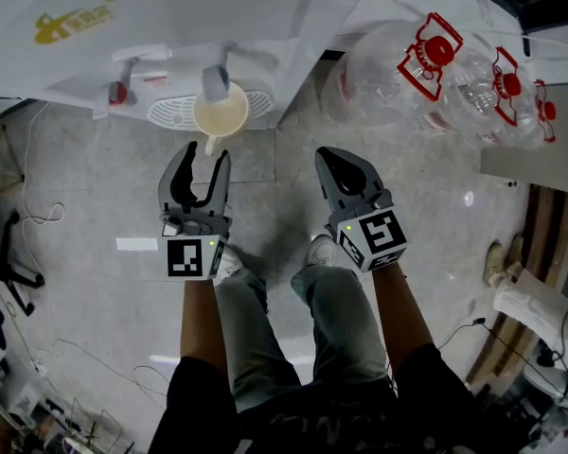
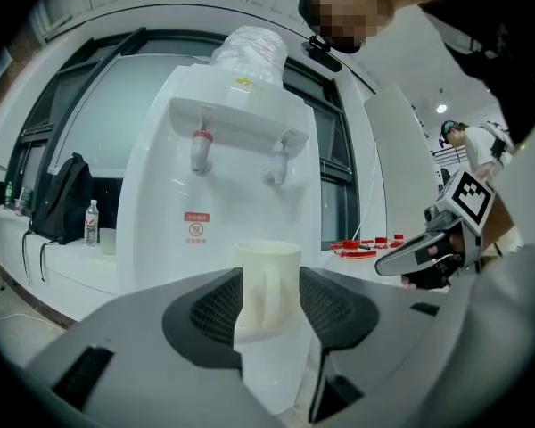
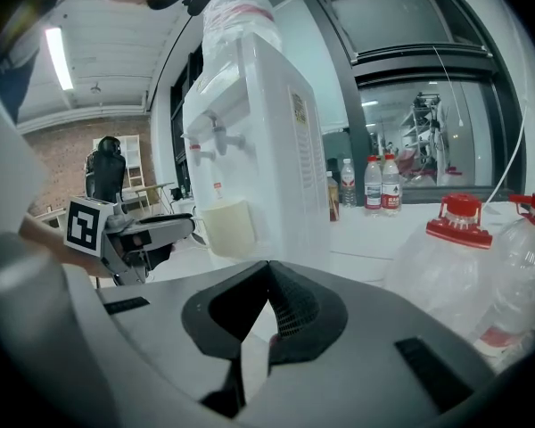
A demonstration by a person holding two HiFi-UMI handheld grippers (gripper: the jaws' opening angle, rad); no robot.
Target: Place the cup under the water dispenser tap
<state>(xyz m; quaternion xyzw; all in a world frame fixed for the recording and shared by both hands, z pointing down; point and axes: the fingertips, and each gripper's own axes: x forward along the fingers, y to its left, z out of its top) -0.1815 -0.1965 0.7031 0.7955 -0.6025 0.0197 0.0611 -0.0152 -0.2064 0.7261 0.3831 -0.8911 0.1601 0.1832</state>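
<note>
A cream cup point(image 1: 221, 112) stands on the drip tray point(image 1: 170, 113) of the white water dispenser point(image 1: 170, 26), right under its grey tap point(image 1: 216, 69). The red tap point(image 1: 120, 91) is to the left. My left gripper point(image 1: 206, 154) is open just in front of the cup, its jaws on either side of the cup's handle point(image 1: 208, 146) without pressing it. In the left gripper view the cup point(image 2: 266, 279) shows between the spread jaws of the left gripper point(image 2: 269, 306). My right gripper point(image 1: 329, 157) hangs shut and empty to the right. The right gripper view shows the cup point(image 3: 226, 228) at the dispenser point(image 3: 259, 150).
Large empty water jugs with red caps point(image 1: 426, 64) lie on the floor right of the dispenser. Small bottles point(image 3: 374, 184) stand on a ledge behind. Cables and a chair base point(image 1: 5, 253) are at the left. The person's legs and shoes point(image 1: 322, 252) are below the grippers.
</note>
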